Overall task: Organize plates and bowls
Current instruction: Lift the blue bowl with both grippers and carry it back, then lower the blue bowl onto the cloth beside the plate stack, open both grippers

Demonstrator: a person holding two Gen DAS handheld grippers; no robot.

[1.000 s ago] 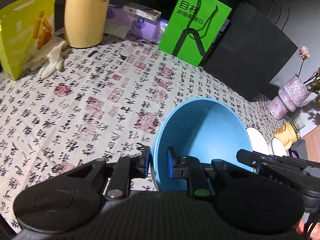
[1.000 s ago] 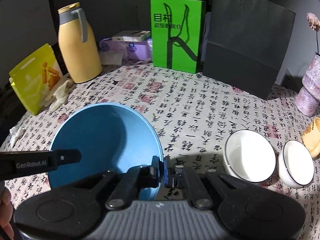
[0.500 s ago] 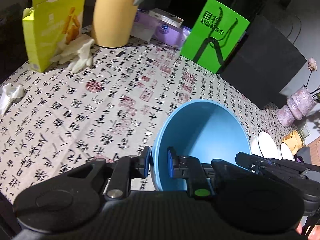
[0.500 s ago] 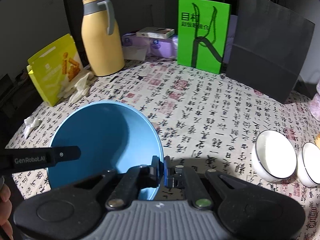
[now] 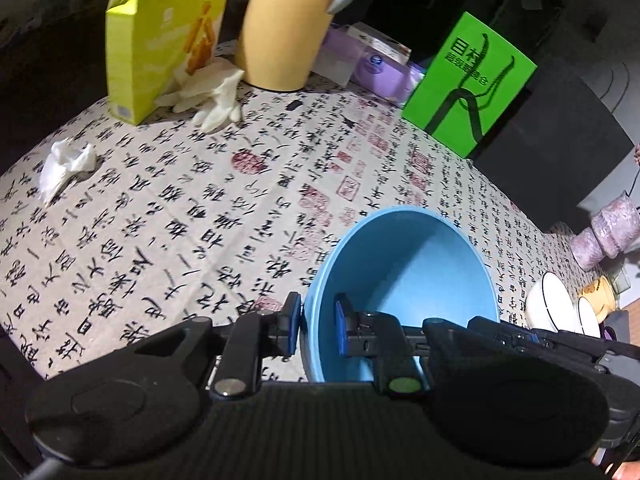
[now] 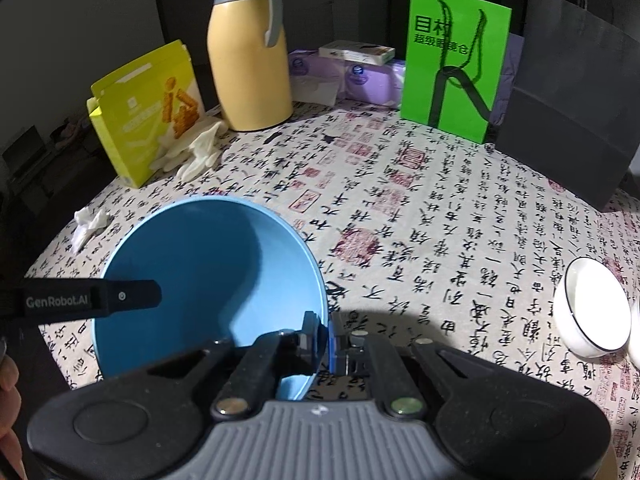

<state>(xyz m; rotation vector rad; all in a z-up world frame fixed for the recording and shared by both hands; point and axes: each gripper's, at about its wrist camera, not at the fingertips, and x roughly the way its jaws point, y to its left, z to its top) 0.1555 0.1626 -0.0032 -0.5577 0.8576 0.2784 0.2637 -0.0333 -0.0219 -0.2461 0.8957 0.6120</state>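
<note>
A large blue bowl hangs above the table, held by both grippers at opposite sides of its rim. My left gripper is shut on the bowl's left rim, one pad outside and one inside. My right gripper is shut on the right rim, pads pressed tight on the thin wall. The left gripper's body crosses the bowl in the right wrist view. A white bowl with a dark rim line sits on the table at the right, with a second white bowl beside it.
The table wears a calligraphy-print cloth. At the back stand a yellow jug, a yellow snack box, a green bag, a black bag and purple packs. White gloves and a crumpled tissue lie left. A pale vase stands right.
Both grippers have carried the blue bowl leftward across the table: the jug, snack box and tissue have come into view, and the white bowls have slid to the right edge. Both grips unchanged.
</note>
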